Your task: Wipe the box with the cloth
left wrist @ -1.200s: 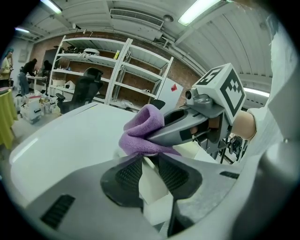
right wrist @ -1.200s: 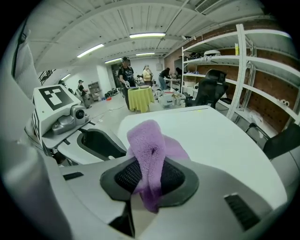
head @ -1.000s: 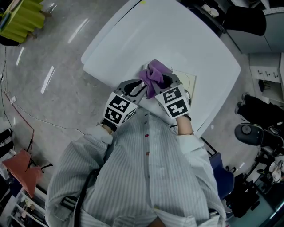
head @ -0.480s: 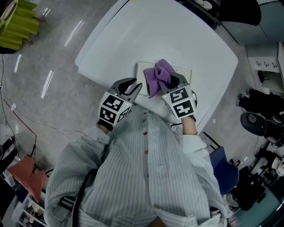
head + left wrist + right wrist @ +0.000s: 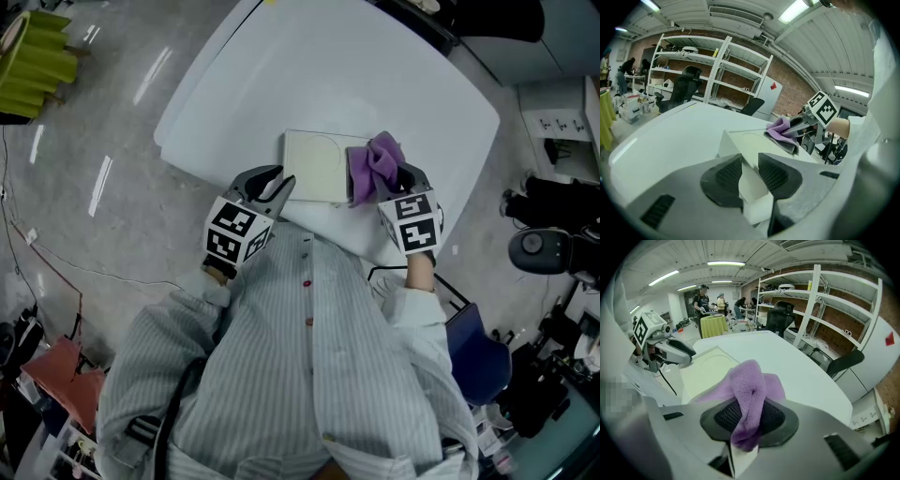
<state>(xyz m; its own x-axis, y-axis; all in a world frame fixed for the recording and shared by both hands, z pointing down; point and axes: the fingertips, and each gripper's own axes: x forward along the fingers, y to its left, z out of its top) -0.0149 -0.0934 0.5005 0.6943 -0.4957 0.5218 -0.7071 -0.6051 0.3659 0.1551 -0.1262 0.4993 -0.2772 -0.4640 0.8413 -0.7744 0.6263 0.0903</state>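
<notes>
1 box (image 5: 317, 167), 1 cloth (image 5: 375, 164), 1 table (image 5: 375, 75), 2 tongs: left tongs (image 5: 280, 185) and right tongs (image 5: 401, 180).

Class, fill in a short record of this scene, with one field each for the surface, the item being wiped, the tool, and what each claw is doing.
surface: white table
item wiped: pale flat box, lying on the table
tool: purple cloth, resting on the right end of the box's top
left side: left claw shut on the box's near corner
right side: right claw shut on the cloth
</notes>
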